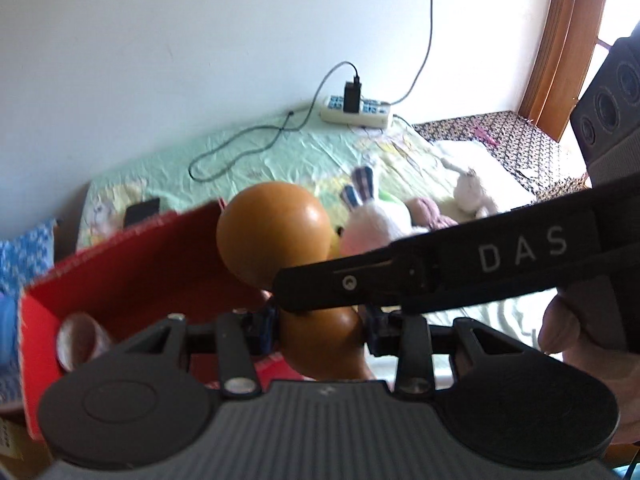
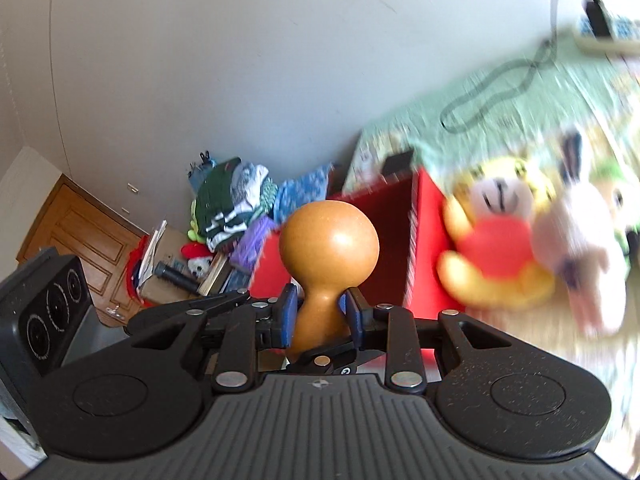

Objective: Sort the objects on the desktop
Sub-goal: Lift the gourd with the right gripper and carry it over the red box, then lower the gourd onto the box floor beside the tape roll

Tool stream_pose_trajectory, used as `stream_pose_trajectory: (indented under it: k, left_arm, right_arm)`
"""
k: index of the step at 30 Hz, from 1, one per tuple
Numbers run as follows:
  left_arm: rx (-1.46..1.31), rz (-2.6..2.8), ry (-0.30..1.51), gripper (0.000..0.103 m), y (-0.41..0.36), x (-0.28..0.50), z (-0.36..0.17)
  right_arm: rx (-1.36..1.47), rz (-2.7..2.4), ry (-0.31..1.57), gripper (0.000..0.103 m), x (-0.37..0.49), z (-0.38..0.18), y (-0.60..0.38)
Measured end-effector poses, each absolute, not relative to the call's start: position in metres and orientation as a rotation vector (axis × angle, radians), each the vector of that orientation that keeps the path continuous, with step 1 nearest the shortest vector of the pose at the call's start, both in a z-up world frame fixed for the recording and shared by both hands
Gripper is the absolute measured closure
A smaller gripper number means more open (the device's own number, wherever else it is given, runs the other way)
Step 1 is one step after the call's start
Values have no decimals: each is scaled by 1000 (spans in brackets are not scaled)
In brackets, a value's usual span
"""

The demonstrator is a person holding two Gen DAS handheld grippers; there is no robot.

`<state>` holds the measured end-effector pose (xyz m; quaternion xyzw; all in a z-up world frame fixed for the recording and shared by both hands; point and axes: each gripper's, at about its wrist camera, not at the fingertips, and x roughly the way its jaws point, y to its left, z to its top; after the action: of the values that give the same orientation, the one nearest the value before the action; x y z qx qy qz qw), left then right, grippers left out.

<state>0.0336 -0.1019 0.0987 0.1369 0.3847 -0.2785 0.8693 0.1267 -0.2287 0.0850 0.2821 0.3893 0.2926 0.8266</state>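
1. We see both grippers closed on one orange gourd [image 2: 328, 240]: the right gripper [image 2: 318, 316] pinches its narrow waist between blue pads [image 2: 289, 314], bulb end pointing away from the camera.
2. In the left view, the left gripper [image 1: 320, 330] clamps the gourd's [image 1: 272, 228] lower bulb, blue pads pressed on either side. The right gripper's black finger [image 1: 400, 276], marked "DAS", crosses in front of it from the right.
3. A thumb [image 1: 558, 324] wraps the right gripper's handle at the right edge of the left view.
4. The gourd is held in the air, off the bed, just beside a red box [image 2: 424, 248] with an open top.
5. Something pale and round lies inside the box [image 1: 132, 276]; we cannot tell what it is.
6. Plush toys lie on the bed [image 1: 280, 148] past the box: a yellow bear [image 2: 496, 240] with a red belly touching the box wall, a white rabbit [image 1: 372, 216] beside it, and another white plush [image 1: 470, 194] nearer the bed's right edge.
7. A power strip [image 1: 356, 110] sits at the bed's far edge against the wall, its cable [image 1: 240, 148] looped over the green sheet.
8. A dark phone [image 1: 142, 210] lies near the bed's left edge, behind the box.
9. The right view is blurred on its right side.
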Motion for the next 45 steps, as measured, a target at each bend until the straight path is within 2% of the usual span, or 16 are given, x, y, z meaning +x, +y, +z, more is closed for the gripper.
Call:
stream_pose_trajectory:
  k: [4, 9, 18, 26, 35, 40, 45]
  left_arm:
    - [304, -583, 788, 66, -89, 61, 106]
    - [284, -584, 851, 66, -63, 101, 92]
    - [290, -567, 1035, 66, -16, 148, 16]
    - [352, -566, 1190, 66, 10, 168, -27]
    - [402, -518, 1270, 56, 24, 181, -41]
    - [496, -461, 1265, 57, 26, 181, -44]
    - [444, -484, 1283, 58, 34, 185, -42]
  right_arm:
    - [543, 609, 815, 73, 156, 98, -205]
    - [511, 590, 875, 73, 194, 82, -173]
    - [480, 538, 1055, 74, 232, 24, -115]
    - [505, 511, 1194, 75, 246, -14, -82]
    - [520, 488, 1300, 75, 258, -33, -61]
    - [516, 478, 1352, 75, 263, -40, -53]
    - [505, 489, 1358, 75, 262, -40, -54]
